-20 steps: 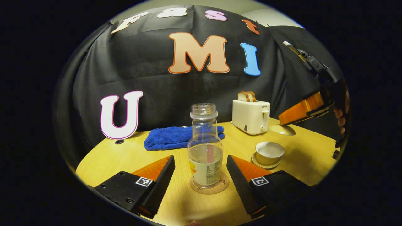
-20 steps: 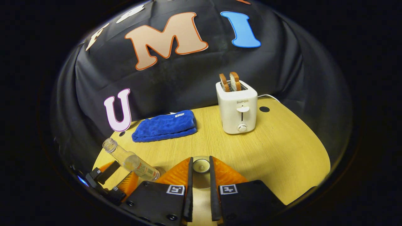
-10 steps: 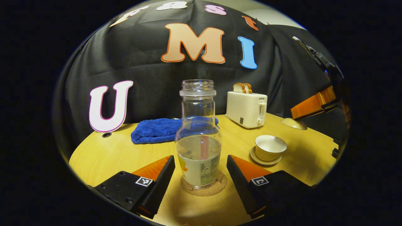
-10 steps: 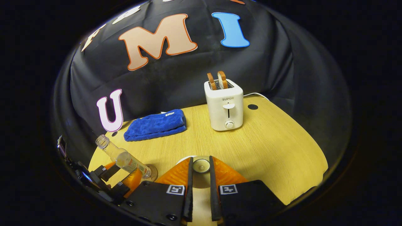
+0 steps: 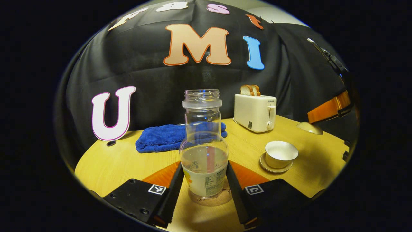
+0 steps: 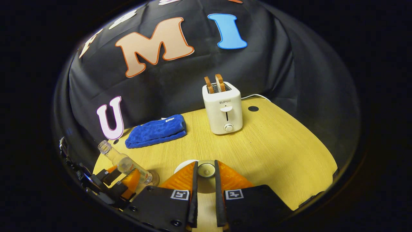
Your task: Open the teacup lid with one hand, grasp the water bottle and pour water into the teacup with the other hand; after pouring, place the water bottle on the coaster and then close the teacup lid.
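Observation:
A clear water bottle [image 5: 202, 129], uncapped and partly filled, stands upright on a cork coaster [image 5: 210, 201]. My left gripper [image 5: 204, 167] is shut on its lower body, one finger on each side. The white teacup [image 5: 280, 154] sits uncovered on its saucer [image 5: 273, 168] to the right. Farther right, my right gripper [image 5: 313, 117] holds the teacup lid [image 5: 309, 128] above the table. In the right gripper view my right gripper [image 6: 206, 164] is shut on the lid's knob [image 6: 206, 170]. The bottle [image 6: 128, 165] and the left gripper [image 6: 124, 176] appear at lower left.
A white toaster [image 5: 255, 108] with two bread slices stands at the back of the wooden table [image 5: 128, 161]. A folded blue towel [image 5: 161, 138] lies behind the bottle. The black cloth wall closes off the table's far side. A hole [image 6: 253, 108] sits beside the toaster.
My left gripper's fingers stood apart around the bottle and have now closed onto it. My right gripper with the lid has shifted slightly to the right.

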`<state>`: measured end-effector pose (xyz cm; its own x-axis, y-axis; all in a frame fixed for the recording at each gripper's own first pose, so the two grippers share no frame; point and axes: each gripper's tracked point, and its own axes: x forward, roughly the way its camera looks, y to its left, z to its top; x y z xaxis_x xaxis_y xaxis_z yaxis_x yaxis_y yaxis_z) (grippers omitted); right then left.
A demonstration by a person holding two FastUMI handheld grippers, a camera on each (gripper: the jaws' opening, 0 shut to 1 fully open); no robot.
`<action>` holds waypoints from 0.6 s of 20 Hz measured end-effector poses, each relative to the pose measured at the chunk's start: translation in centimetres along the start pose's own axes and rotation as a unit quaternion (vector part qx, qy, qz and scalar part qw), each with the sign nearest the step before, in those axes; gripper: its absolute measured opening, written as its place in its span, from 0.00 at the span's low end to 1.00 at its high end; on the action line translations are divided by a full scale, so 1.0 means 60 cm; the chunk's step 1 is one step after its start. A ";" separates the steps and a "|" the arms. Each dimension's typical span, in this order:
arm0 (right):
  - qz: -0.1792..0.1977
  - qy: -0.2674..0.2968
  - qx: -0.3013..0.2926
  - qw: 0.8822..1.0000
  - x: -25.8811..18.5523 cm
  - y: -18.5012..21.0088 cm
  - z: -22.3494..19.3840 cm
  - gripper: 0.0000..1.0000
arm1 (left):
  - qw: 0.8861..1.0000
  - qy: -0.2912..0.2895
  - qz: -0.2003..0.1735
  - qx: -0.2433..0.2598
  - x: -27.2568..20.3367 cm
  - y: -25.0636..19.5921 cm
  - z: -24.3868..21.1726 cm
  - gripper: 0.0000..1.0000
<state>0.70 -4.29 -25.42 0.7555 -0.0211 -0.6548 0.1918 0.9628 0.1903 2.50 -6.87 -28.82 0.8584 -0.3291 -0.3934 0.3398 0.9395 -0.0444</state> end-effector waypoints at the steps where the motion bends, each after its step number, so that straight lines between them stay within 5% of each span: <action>1: 0.000 -0.002 0.000 1.000 -0.001 -0.004 0.000 0.23 | 1.000 0.007 0.003 0.016 0.002 0.002 0.002 0.73; 8: 0.006 -0.007 0.005 1.000 -0.007 -0.031 0.003 0.24 | 0.991 0.054 0.019 0.124 0.015 -0.003 0.004 0.72; 12: 0.014 -0.006 -0.002 1.000 -0.005 -0.048 -0.006 0.26 | 0.974 0.082 0.008 0.211 0.017 -0.015 0.000 0.72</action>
<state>-0.29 -6.94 -26.02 0.7683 0.0034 -0.6401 0.1669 0.9644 0.2053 3.10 -8.07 -29.17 0.8040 -0.2618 -0.5339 0.4834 0.8106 0.3305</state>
